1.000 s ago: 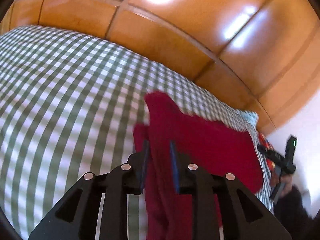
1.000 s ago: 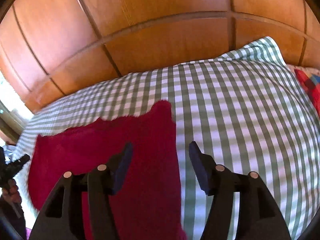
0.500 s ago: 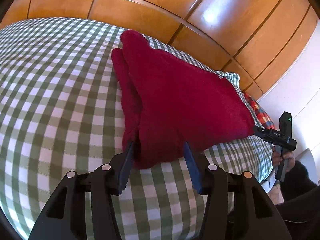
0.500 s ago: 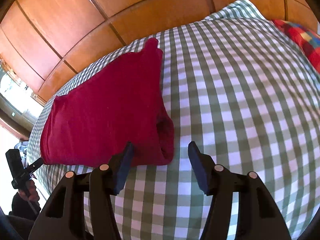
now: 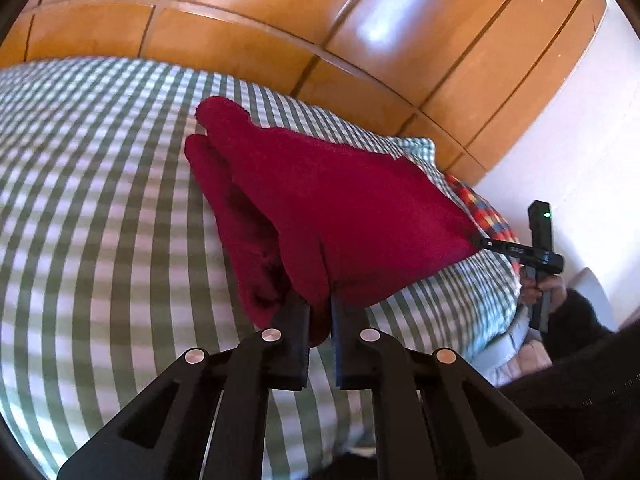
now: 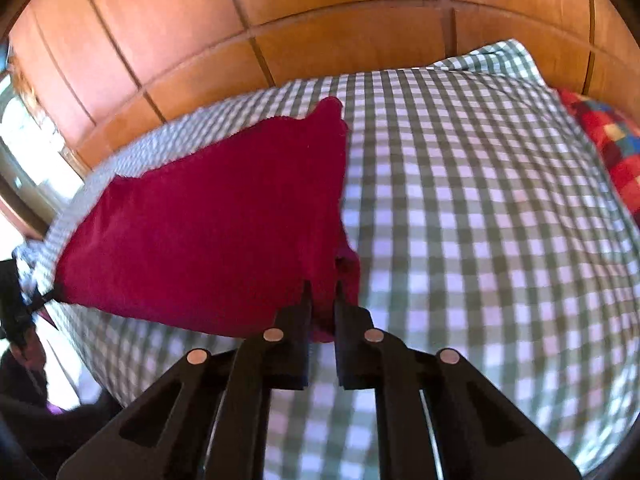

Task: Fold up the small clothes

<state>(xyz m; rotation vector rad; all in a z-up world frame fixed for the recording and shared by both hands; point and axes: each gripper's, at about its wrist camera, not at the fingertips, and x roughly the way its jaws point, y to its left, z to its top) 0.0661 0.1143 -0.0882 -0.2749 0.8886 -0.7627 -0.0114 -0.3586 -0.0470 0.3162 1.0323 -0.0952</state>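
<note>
A dark red fleece garment (image 5: 320,208) lies folded on the checked bed cover, and its near edge is raised and stretched between my two grippers. In the left wrist view, my left gripper (image 5: 320,308) has its jaws closing tight on the near left corner, with red cloth pinched between the pads. My right gripper (image 5: 482,242) shows at the cloth's far right tip, nipping that corner. In the right wrist view, my right gripper (image 6: 322,292) is closing tight on the garment (image 6: 224,224) at its near right corner. The left gripper (image 6: 48,298) is blurred at the cloth's left tip.
The green-and-white checked bed cover (image 5: 100,220) spreads wide around the cloth. Orange wooden panels (image 5: 360,40) rise behind the bed. A multicoloured checked fabric (image 6: 608,148) lies at the bed's right end. A hand in a dark sleeve (image 5: 560,308) holds the right gripper by a white wall.
Half a second ago both grippers stood open around the cloth's near corners. Now both have closed on those corners and the near edge has come up off the bed.
</note>
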